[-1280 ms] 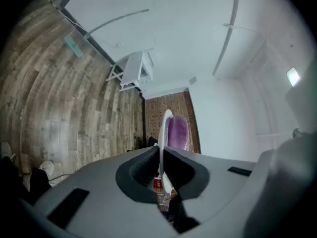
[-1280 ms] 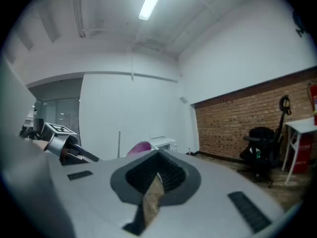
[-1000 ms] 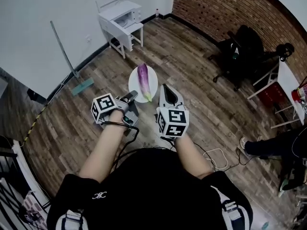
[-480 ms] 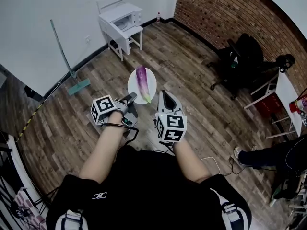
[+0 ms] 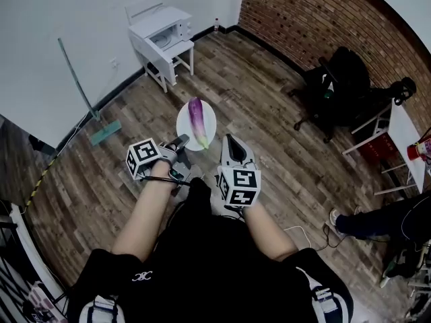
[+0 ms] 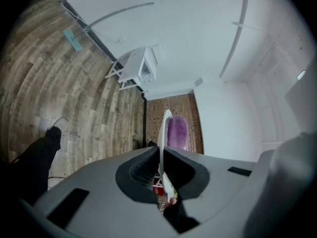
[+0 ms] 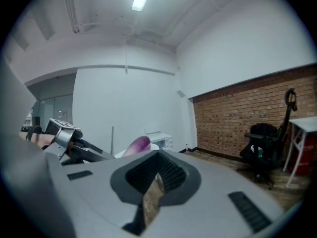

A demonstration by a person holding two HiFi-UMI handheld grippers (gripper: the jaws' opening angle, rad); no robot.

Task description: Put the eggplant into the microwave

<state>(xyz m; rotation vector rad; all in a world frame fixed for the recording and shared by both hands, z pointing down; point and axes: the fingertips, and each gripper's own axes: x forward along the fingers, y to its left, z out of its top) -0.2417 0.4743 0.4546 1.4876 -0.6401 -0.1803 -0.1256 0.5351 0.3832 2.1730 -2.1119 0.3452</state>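
Eggplant [image 5: 197,121], purple with a pale green stem end, lies lengthwise on a round white plate [image 5: 184,128] held in the air above the wooden floor [image 5: 269,93]. In the head view it is at 12 o'clock, just ahead of the person's two hands.

The left gripper [image 5: 180,142] reaches the plate from 7 o'clock. In the left gripper view its jaws pinch the plate's near rim, which runs edge-on through the narrow gap between them, and the eggplant shows just beyond. The right gripper [image 5: 227,142] sits just beside the plate at its 4 o'clock edge. In the right gripper view its jaws are pressed nearly together, leaving only a thin slit with nothing held in it, and the eggplant shows past them to the left.

The microwave [image 5: 168,33], white, stands on a small white table [image 5: 163,64] against the white wall, at 11 o'clock from the plate and well apart from it. A long-handled mop [image 5: 84,99] leans on the wall at 10 o'clock. A brick wall [image 5: 316,19] fills the 1 o'clock corner, and a black office chair [image 5: 340,86] stands at 3 o'clock.
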